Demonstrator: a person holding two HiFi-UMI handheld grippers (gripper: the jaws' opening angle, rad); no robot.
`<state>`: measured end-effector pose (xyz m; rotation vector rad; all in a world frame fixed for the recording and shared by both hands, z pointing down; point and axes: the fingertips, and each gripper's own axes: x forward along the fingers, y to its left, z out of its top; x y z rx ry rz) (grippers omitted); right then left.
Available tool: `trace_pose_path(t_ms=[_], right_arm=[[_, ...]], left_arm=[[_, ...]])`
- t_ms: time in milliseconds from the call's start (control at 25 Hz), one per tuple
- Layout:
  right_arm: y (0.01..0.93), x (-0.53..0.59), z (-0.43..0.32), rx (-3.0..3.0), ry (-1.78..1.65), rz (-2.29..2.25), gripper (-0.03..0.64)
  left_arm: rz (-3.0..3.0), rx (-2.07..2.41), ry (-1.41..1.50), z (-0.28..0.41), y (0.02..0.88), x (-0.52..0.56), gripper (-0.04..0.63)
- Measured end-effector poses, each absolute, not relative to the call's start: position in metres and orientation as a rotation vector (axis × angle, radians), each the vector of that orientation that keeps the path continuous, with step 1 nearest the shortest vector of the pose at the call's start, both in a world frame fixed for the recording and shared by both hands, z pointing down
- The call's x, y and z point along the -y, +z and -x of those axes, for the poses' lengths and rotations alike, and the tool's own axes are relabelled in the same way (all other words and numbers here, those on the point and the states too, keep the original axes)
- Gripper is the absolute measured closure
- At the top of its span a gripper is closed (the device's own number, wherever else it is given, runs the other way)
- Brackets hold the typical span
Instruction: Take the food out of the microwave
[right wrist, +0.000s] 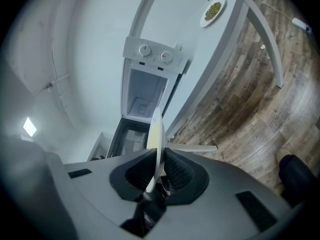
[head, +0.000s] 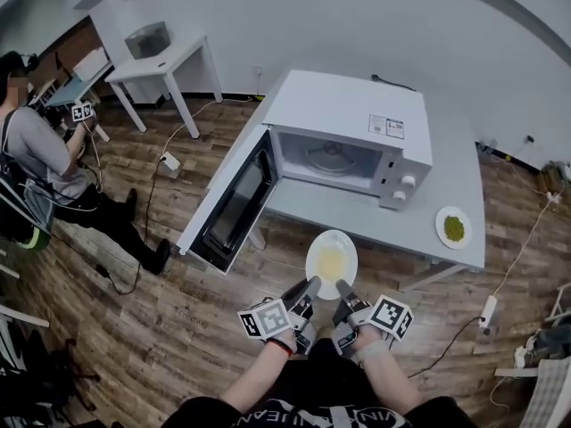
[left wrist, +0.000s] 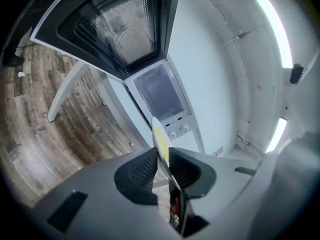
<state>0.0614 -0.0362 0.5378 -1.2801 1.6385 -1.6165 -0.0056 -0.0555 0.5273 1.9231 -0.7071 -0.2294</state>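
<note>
Left tongs (head: pixel 306 288) and right tongs (head: pixel 343 290), in the head view, pinch the plate (head: pixel 331 259) by its near rim, outside the microwave (head: pixel 348 136), just off the counter (head: pixel 464 185). Left gripper view: jaws clamped on the thin rim. Right gripper view: likewise. Probably stiff, slippery and breakable, so opposite rim-holds suit.

We see a white microwave (head: pixel 352 119), a pale grey desk (head: pixel 459 163), a white plate (head: pixel 343 242) of yellow food (head: pixel 329 263), a white side plate (head: pixel 442 238) of green food (head: pixel 454 228), brown wood-grain floor (head: pixel 178 319).

Plate (head: pixel 331 259): near rim hidden between the jaws, edge-on in gripper views.
Microwave label (head: pixel 386 127): print too small to read.
Green food (head: pixel 454 228): too small to identify.
Seated person (head: pixel 40 152): cut by left edge.
</note>
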Motion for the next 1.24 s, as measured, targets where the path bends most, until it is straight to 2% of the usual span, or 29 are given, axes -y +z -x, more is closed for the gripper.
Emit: trace_pose_path(t_ms=[440,1240], right_arm=[[0.523,-0.009,-0.037,-1.653,-1.575,1.291,0.557],[0.558,-0.127,0.008,-1.554,-1.616,1.343,0.557]], left_arm=[[-1.945,0.695,-0.249,0.032,0.511,0.009,0.528],[-1.894,0.698,-0.235,0.079,0.549,-0.107,0.528]])
